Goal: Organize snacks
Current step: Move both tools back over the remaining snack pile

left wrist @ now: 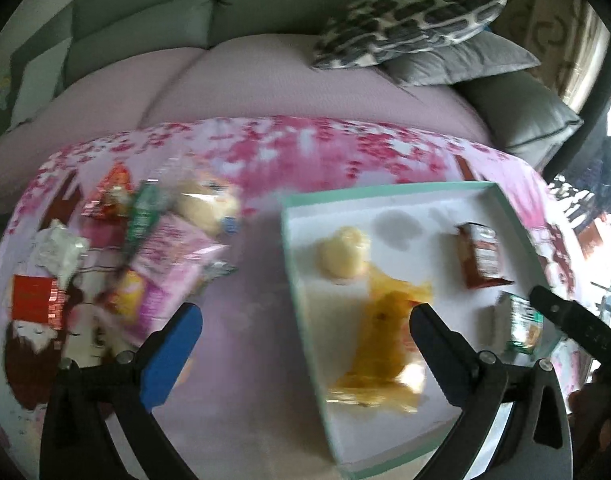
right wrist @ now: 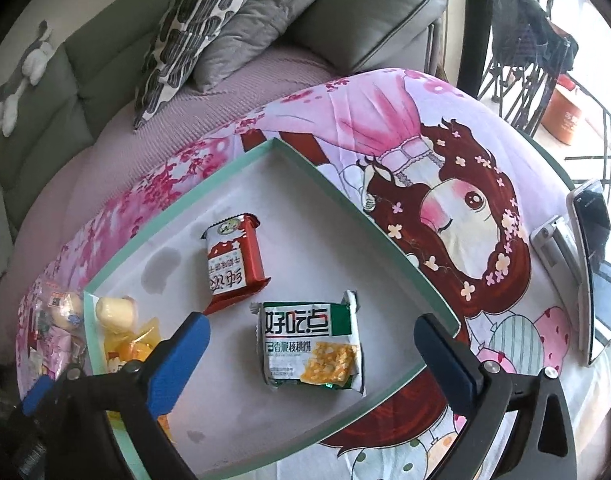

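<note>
Sorting underway: shallow mint-rimmed white tray (right wrist: 305, 164) at frame centre holds red biscuit packet (right wrist: 235, 258), green-and-white cookie packet (right wrist: 311, 346), and yellow pouch (left wrist: 385, 332) lower centre. Left gripper (left wrist: 305, 322) and right gripper (right wrist: 311, 338) both spread wide, empty. Loose snack pile (left wrist: 145, 240) at left, outside tray; likely next pick there.

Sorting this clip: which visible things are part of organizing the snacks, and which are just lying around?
Part of the job: green-rimmed tray; red packet, green-and-white packet and yellow packet in it; loose snack pile beside it.

Just lying about: phone; patterned cushion; grey cushions; plush toy.
</note>
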Motion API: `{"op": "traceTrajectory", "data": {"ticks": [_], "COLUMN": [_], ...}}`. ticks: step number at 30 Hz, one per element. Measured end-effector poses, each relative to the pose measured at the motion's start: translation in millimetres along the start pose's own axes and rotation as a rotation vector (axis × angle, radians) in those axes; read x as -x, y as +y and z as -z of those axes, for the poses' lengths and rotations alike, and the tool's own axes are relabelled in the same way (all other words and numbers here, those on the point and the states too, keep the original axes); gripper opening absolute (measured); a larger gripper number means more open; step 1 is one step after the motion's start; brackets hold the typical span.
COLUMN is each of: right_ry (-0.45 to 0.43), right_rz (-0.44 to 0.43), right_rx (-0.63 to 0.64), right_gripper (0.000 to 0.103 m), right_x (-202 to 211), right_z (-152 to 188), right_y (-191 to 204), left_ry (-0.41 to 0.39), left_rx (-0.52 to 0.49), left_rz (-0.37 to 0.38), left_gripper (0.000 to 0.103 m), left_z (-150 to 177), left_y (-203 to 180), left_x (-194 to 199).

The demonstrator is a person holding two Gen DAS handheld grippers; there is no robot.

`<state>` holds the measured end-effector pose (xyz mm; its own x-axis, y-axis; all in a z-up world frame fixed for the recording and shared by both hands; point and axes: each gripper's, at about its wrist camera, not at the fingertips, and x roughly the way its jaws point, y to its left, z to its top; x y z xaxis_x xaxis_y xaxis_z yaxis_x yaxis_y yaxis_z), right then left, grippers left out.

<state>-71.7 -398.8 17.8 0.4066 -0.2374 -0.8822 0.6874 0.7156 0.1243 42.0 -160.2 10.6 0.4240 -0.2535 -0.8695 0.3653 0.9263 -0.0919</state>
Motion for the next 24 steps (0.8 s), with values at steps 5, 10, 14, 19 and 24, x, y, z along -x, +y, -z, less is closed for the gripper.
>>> {"op": "traceTrajectory", "data": {"ticks": [5, 10, 14, 19, 24], "right_ry": [-0.010, -0.016, -0.034, -0.058, -0.048], "right_rz": [-0.005, -0.012, -0.021, -0.058, -0.109], "right_rx": [0.038, 0.091, 0.126, 0.208, 0.293], "right_gripper": [0.103, 0.103, 0.103, 0.103, 0.103], "right_x": [3, 7, 14, 25, 27], "right_z": [2, 7, 11, 21, 38], "right_y": [14, 32, 48, 80, 115], "left_ry": [0.003, 0.001, 0.010, 0.009, 0.015], "left_rx": [0.055, 0.127, 0.203, 0.287, 0.332], "left_rz": [-0.085, -0.204, -0.267, -0.315, -0.332], "left_gripper": [0.103, 0.103, 0.103, 0.103, 0.103], "left_z": [-3, -2, 3, 13, 21], "left_y": [41, 91, 130, 169, 190], "left_x": [3, 8, 11, 21, 25]}}
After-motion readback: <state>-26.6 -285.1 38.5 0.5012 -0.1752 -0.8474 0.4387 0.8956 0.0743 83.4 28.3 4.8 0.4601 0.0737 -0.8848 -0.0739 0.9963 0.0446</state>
